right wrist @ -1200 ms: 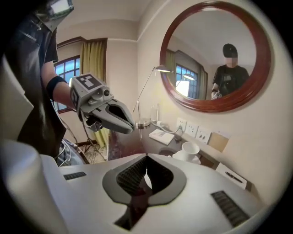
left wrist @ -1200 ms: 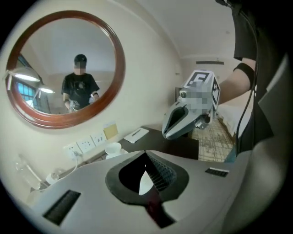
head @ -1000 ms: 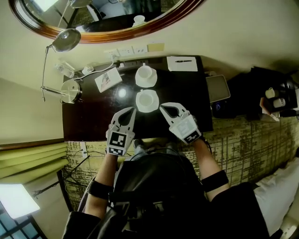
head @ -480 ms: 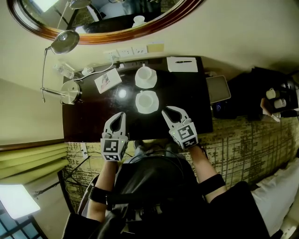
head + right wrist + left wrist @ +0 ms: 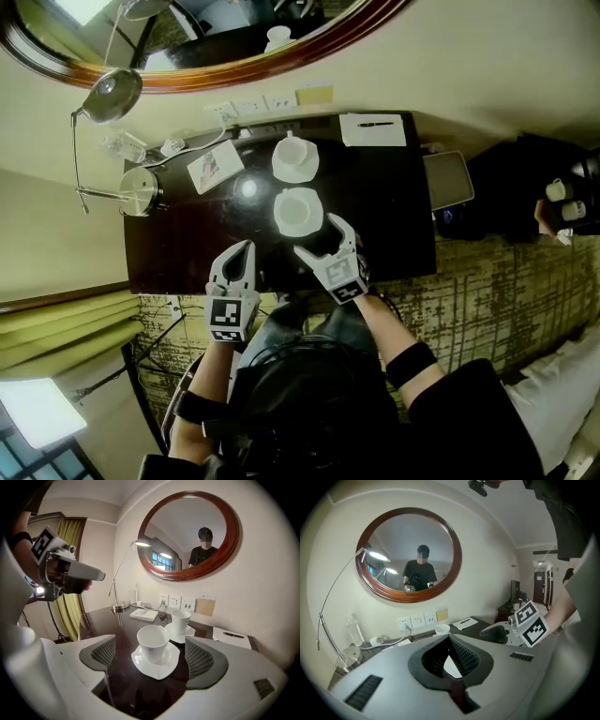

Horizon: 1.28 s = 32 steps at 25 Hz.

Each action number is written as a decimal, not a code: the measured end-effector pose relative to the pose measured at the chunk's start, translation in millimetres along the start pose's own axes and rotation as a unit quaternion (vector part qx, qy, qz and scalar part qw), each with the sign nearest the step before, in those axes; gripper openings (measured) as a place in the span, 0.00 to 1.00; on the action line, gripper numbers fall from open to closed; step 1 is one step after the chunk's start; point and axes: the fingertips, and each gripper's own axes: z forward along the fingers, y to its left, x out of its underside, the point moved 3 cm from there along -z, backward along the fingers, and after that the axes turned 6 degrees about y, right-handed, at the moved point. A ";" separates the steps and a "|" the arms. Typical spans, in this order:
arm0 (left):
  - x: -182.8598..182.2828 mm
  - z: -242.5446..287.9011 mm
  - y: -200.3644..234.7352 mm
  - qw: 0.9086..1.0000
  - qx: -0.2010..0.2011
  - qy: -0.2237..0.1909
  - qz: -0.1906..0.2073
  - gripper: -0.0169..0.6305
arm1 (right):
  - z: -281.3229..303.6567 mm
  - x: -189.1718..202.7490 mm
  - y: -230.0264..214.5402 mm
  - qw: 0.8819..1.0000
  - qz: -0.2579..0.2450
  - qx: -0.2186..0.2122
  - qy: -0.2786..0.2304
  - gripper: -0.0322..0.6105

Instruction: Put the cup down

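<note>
White glazed cup (image 5: 153,641) stands upright on a square white saucer (image 5: 161,670), mid-way across the dark polished wooden desk (image 5: 375,202). A second white cup on its own saucer (image 5: 180,619) sits behind it, nearer the wall.

Change: the right gripper (image 5: 320,240) has swung in from the saucer's right side and dropped toward the near cup. Its jaws, together a second ago, have just been opening. The cup itself has not moved and was on its saucer throughout. Judgement: the cup is already down, and this opening released nothing. It reads more as lining up on the cup.

Tool: right jaws stand wide, ribbed pads flanking the cup, both clear of it, nothing held. The cup seems slightly ahead of the pads rather than fully between them; depth is hard to judge here. Left gripper (image 5: 239,255) has its jaws closed together and empty, over the desk's near edge.
</note>
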 end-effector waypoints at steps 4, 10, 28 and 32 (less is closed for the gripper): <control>3.5 9.2 -1.0 1.000 0.006 0.009 -0.018 0.01 | 36.3 7.0 4.6 1.000 0.002 0.018 0.011 0.82; 2.6 22.0 0.7 0.999 0.007 0.015 -0.037 0.01 | 68.4 11.5 -10.3 0.997 0.037 0.059 0.017 0.84; 12.7 34.1 3.4 0.999 0.028 0.028 -0.034 0.01 | 110.9 5.4 -13.1 0.998 0.033 0.053 0.002 0.70; 13.4 37.3 2.8 0.998 0.030 0.031 -0.034 0.01 | 109.6 1.3 -15.1 0.998 0.036 0.058 -0.001 0.70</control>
